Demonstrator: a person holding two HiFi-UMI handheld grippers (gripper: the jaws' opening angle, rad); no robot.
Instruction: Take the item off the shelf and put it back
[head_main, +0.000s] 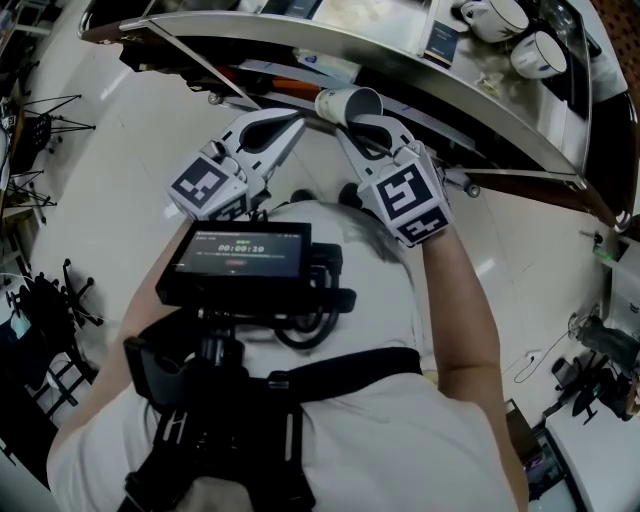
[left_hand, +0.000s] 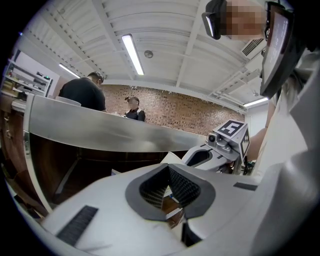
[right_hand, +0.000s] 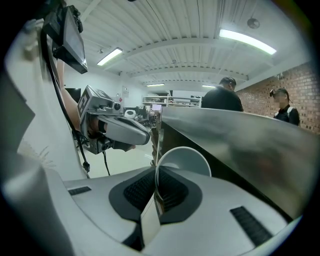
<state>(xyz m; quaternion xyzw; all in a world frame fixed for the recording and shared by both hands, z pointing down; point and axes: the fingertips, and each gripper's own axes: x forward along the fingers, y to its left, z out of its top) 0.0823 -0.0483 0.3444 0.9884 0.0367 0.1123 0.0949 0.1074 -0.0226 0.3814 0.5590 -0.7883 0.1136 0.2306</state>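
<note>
A white paper cup (head_main: 349, 104) lies on its side in the air just under the front edge of the steel shelf (head_main: 400, 70), its mouth facing the right gripper. My right gripper (head_main: 352, 125) is shut on the cup's wall at the rim; in the right gripper view the cup (right_hand: 187, 160) stands out past the pads. My left gripper (head_main: 290, 122) hovers just left of it with its jaws together and nothing between them. In the left gripper view its pads (left_hand: 182, 187) meet, and the right gripper (left_hand: 220, 147) shows beyond.
Two white cups (head_main: 497, 15) (head_main: 540, 52) and small cards stand on the shelf's top level at the right. The curved steel shelf edge (right_hand: 240, 140) runs close by the held cup. People (left_hand: 82, 92) stand behind the counter. A monitor (head_main: 245, 255) rides on the chest rig.
</note>
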